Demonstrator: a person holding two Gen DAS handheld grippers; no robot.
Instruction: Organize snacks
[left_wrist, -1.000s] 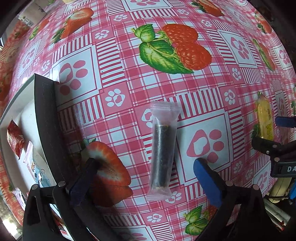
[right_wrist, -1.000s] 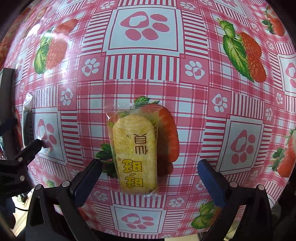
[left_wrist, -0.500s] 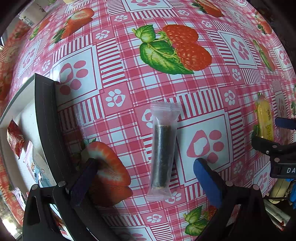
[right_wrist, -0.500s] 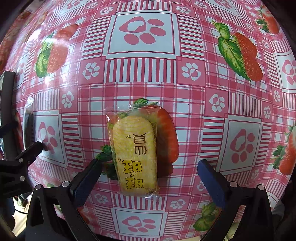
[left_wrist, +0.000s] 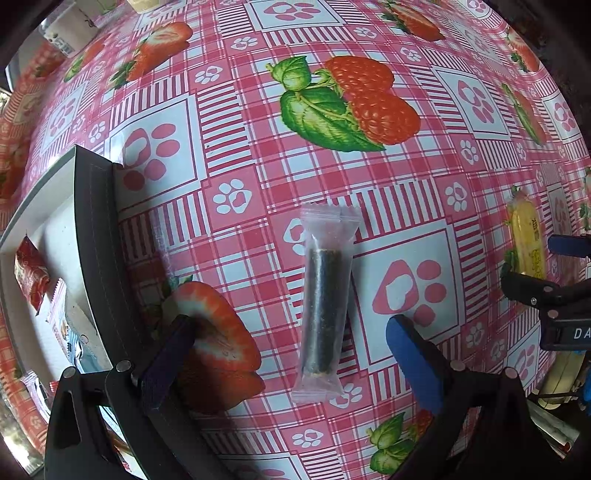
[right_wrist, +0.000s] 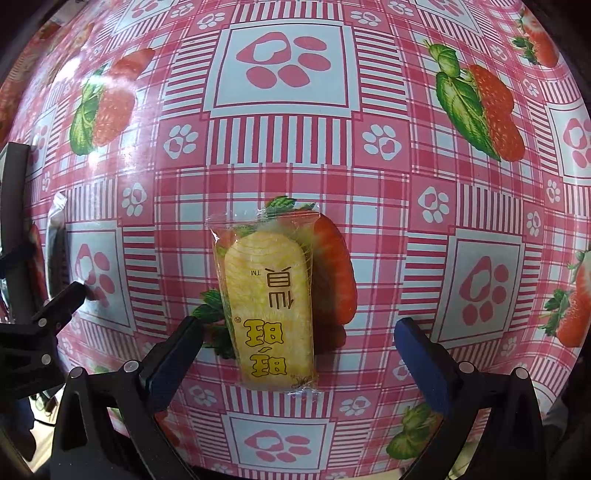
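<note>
Tablecloth (right_wrist: 280, 184) under yellow cracker packet (right_wrist: 269, 306)

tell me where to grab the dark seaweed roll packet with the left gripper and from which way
Grip the dark roll packet across its middle, over the stiff roll rather than the flat sealed ends. It lies flat on the tablecloth, its long axis pointing away from the left gripper, whose open fingers already sit on either side. Probably best to come straight down from above and close on its long sides.

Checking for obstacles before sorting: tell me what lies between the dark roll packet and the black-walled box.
Only bare tablecloth lies between the dark roll packet and the box, seen in the left wrist view.
</note>
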